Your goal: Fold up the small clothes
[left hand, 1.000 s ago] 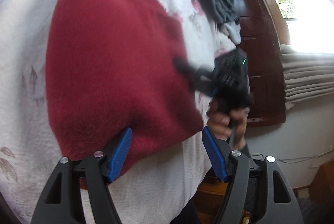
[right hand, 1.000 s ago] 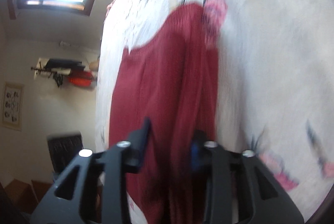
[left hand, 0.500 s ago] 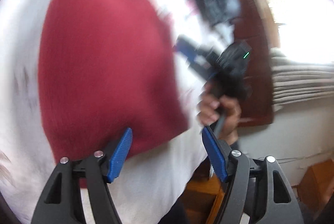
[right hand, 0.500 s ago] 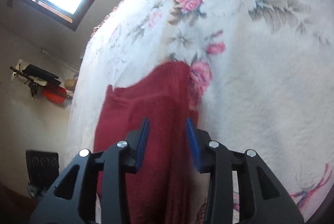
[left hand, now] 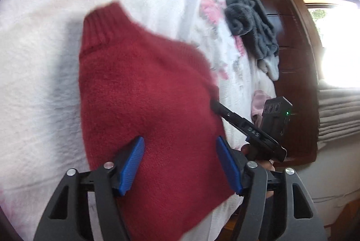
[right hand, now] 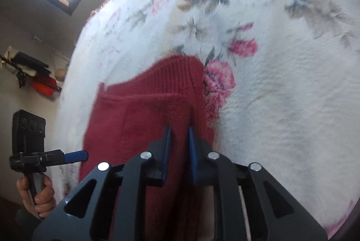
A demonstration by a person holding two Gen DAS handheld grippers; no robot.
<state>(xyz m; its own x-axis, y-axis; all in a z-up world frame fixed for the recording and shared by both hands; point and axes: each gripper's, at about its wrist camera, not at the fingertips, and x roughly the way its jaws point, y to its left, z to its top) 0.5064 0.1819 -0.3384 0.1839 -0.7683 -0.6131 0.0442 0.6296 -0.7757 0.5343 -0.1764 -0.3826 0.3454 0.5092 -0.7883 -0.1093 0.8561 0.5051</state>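
A red knitted sweater [left hand: 146,92] lies on a white floral blanket [left hand: 33,83], its ribbed collar pointing away from me. My left gripper [left hand: 180,162] hovers open over the sweater's near part, the blue pads wide apart and holding nothing. In the right wrist view the sweater [right hand: 153,110] shows a folded edge, and my right gripper [right hand: 179,148] has its pads drawn close with that red fold between them. The left wrist view shows the right gripper [left hand: 214,105] touching the sweater's right edge. The left gripper [right hand: 75,155] appears at the sweater's left side.
A pile of grey clothes [left hand: 249,25] and a pink item [left hand: 258,103] lie near the blanket's far right edge. Behind them stands dark wooden furniture [left hand: 292,43], beside a bright window [left hand: 337,43]. The blanket [right hand: 281,94] stretches bare to the right of the sweater.
The right gripper's pads have drawn much closer, pinching the sweater's folded edge. The left gripper has shifted so that the sweater lies between its open pads.
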